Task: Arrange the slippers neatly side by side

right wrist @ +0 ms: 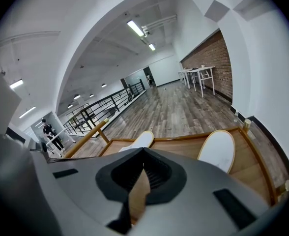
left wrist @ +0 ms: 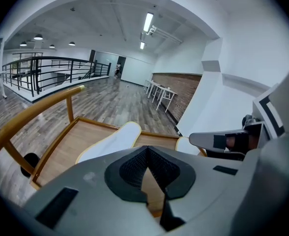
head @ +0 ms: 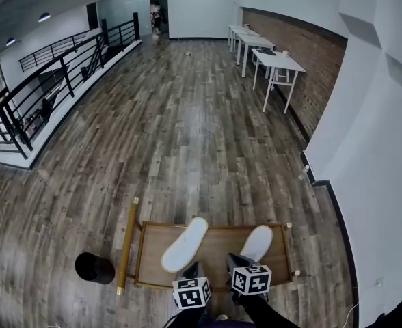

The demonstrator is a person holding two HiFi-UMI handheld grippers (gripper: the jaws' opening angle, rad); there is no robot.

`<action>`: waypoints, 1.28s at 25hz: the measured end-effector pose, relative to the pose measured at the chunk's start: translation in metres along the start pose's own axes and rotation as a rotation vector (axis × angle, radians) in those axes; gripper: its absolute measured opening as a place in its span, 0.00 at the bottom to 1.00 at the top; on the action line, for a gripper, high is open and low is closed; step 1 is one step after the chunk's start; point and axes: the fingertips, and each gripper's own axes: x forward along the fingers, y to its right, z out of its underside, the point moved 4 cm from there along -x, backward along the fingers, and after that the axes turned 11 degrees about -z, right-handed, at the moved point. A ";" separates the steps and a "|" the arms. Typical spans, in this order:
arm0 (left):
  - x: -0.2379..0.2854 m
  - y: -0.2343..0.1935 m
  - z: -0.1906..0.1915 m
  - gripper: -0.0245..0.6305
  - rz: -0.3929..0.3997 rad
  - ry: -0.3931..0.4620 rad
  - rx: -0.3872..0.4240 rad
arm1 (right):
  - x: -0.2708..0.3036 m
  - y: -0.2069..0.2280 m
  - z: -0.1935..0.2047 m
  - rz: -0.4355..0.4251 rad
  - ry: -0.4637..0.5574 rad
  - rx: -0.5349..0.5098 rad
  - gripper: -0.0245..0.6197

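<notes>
Where bare tray (head: 218, 244) parts them, slippers (head: 184, 244) near its far rim.

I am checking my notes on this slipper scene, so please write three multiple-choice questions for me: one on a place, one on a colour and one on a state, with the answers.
1. Where do the left slipper and the right slipper lie?
A. on the wooden platform
B. on a shelf
C. in a box

2. What is the main colour of both slippers?
A. black
B. white
C. red

3. How do the jaws of the right tool stand?
A. wide open
B. closed on a slipper
C. closed, with nothing between them

Answers:
1 A, both rest inside its golden rim.
2 B, both look white in every view.
3 C, its pads meet, and the slippers lie farther ahead.
</notes>
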 end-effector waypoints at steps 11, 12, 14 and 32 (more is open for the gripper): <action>0.021 -0.002 0.011 0.04 0.071 -0.074 0.031 | 0.012 0.012 0.009 0.039 -0.037 0.035 0.03; 0.022 0.000 0.012 0.04 0.073 -0.079 0.033 | 0.012 0.015 0.010 0.041 -0.039 0.039 0.03; 0.024 0.002 0.011 0.04 0.074 -0.082 0.039 | 0.013 0.017 0.009 0.036 -0.044 0.041 0.03; 0.042 0.001 -0.034 0.04 0.030 -0.040 0.081 | -0.026 0.123 -0.028 0.232 -0.075 0.144 0.03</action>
